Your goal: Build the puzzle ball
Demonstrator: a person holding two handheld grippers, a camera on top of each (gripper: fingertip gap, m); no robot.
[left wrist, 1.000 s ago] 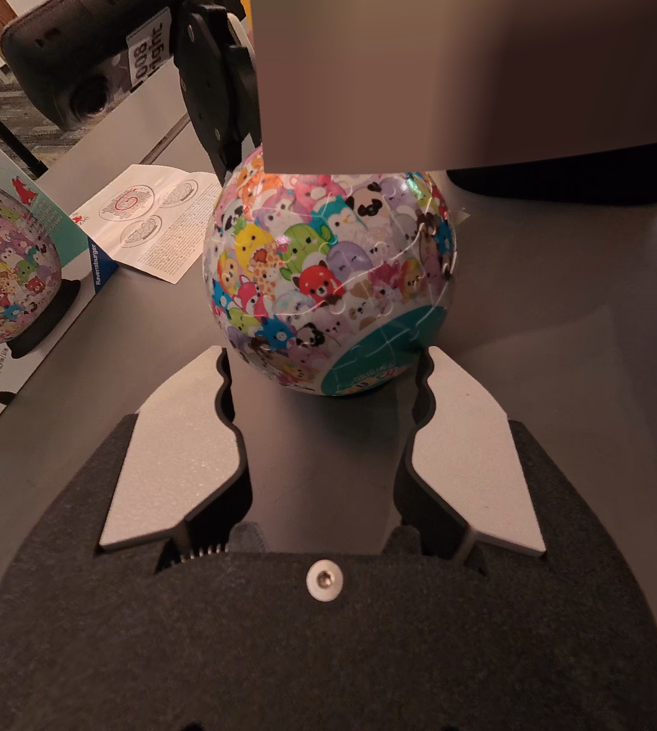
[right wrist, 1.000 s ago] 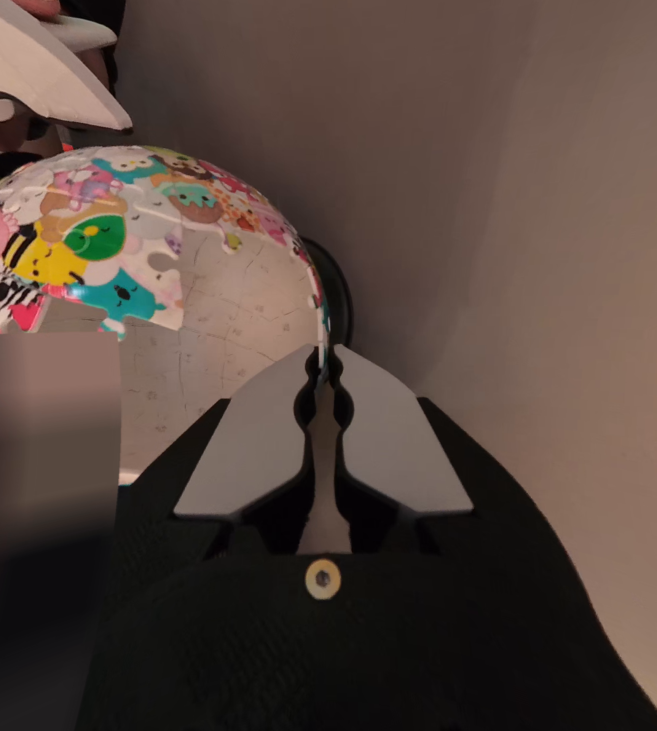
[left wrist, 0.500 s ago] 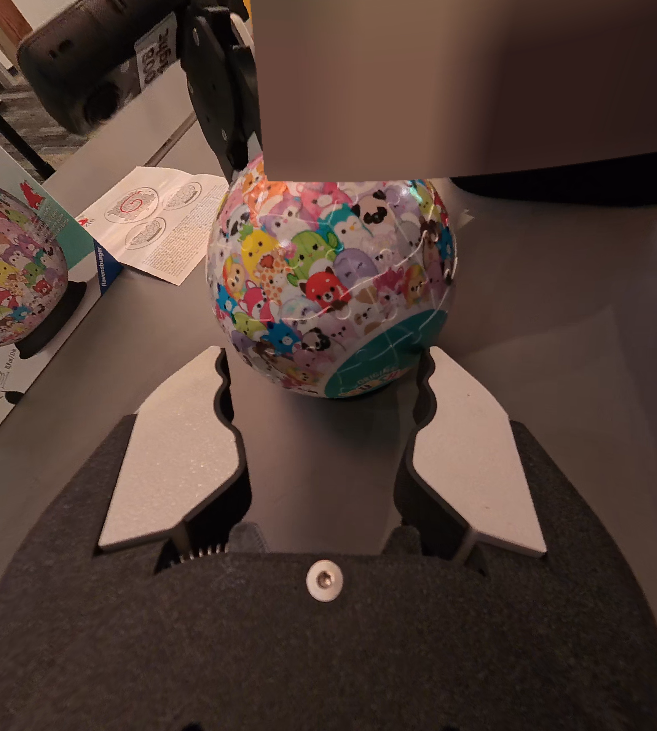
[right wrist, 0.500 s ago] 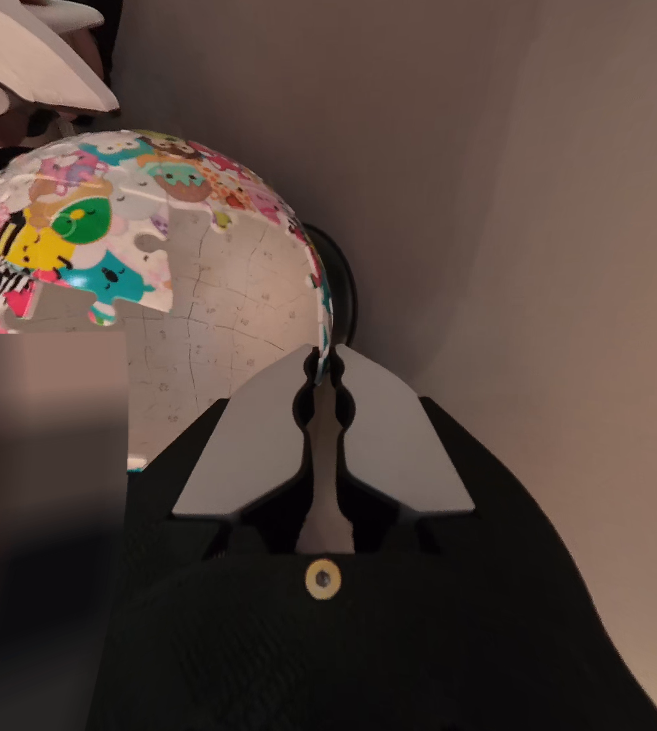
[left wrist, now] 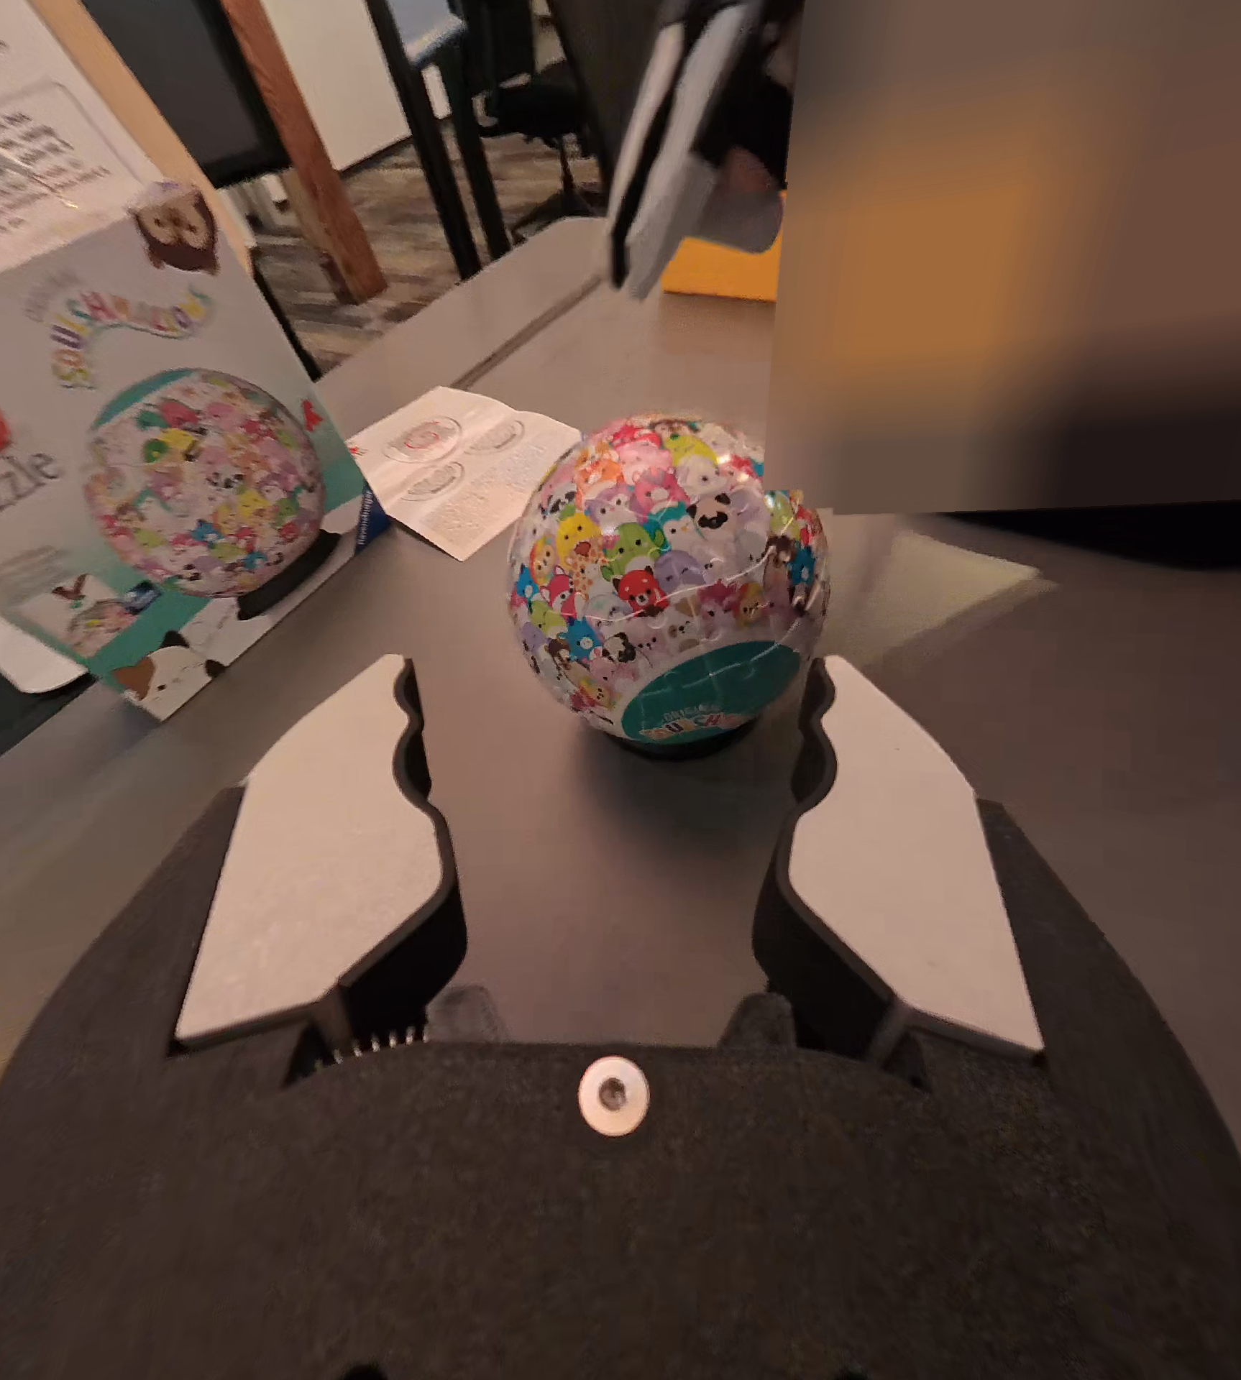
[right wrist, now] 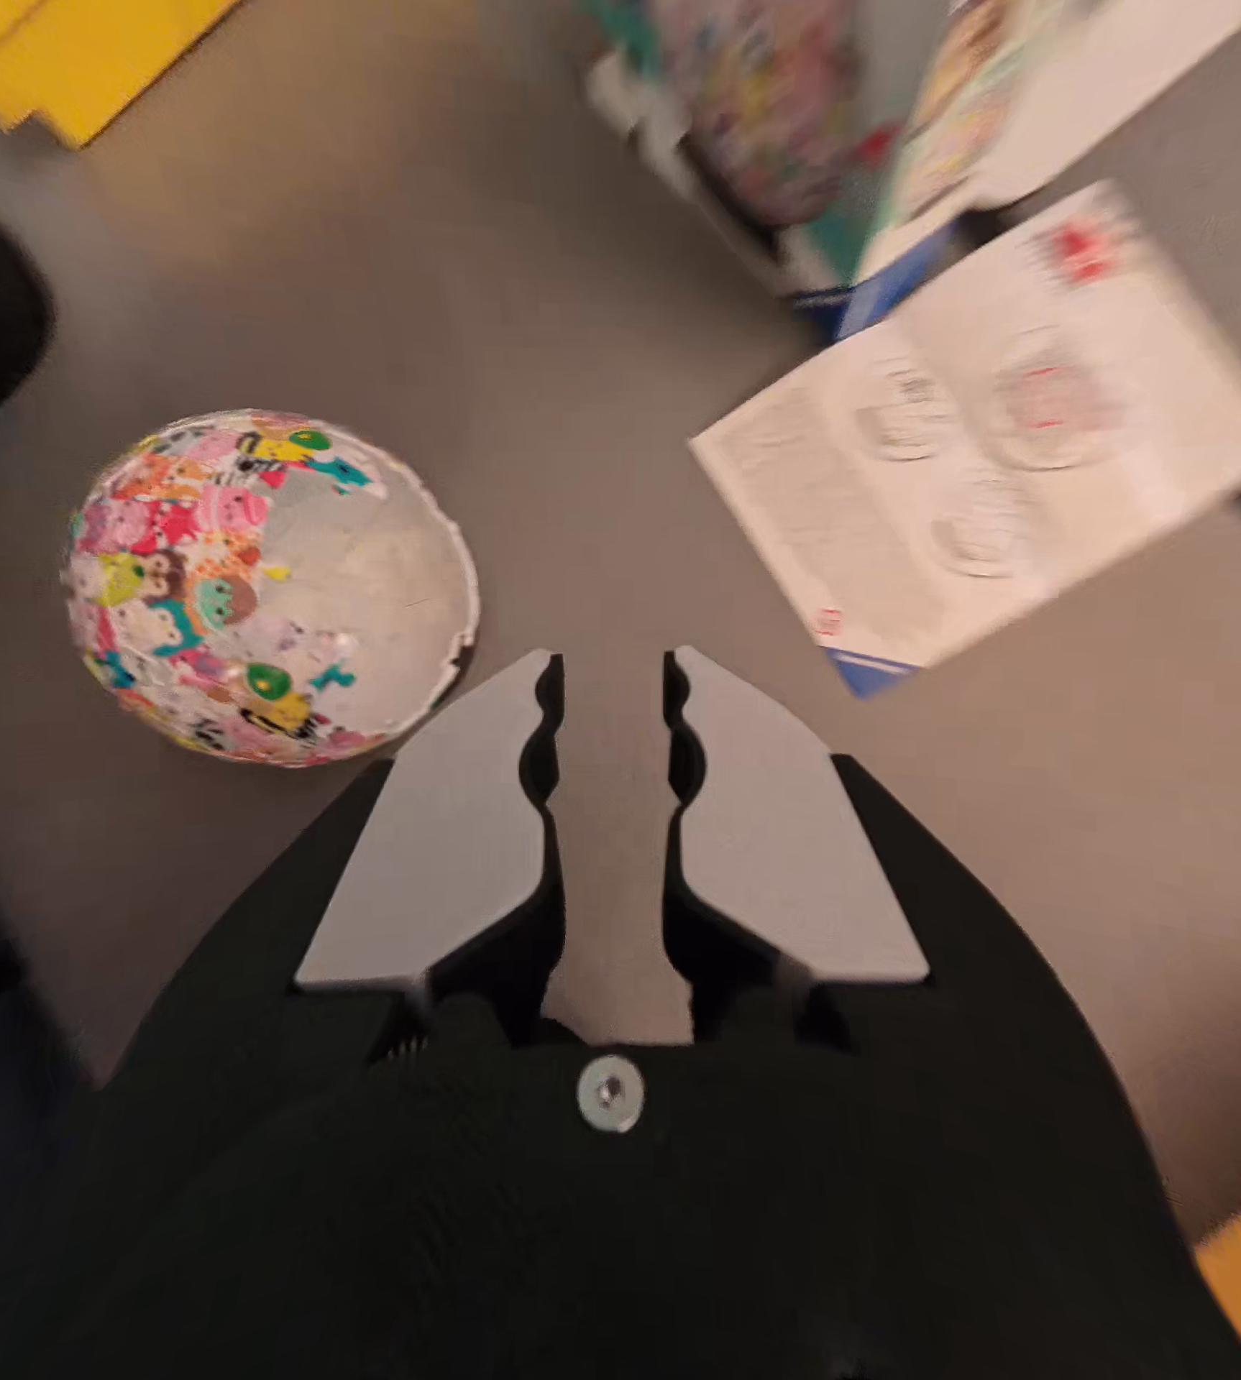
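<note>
The puzzle ball [left wrist: 666,582], covered in small colourful characters, sits on a black stand [left wrist: 681,747] on the grey table. My left gripper [left wrist: 614,664] is open and empty, with the ball just beyond its fingertips. From above in the right wrist view, the ball [right wrist: 177,582] has an open patch showing its white inside [right wrist: 378,582]. My right gripper [right wrist: 614,657] is high above the table, right of the ball, with its jaws a little apart and empty. It shows blurred at the top of the left wrist view [left wrist: 666,149].
The puzzle box [left wrist: 154,478] stands at the left, with a white instruction leaflet [left wrist: 464,463] beside it. Both show in the right wrist view, box [right wrist: 789,112] and leaflet [right wrist: 991,448]. A yellow object [left wrist: 722,261] lies behind the ball. The right wrist view is motion-blurred. My right fingertips sit around 25 centimeters from my left ones.
My right gripper has left the ball's rim, risen high above the table and opened a little. My left gripper has drawn back from the ball. The ball stays on its stand.
</note>
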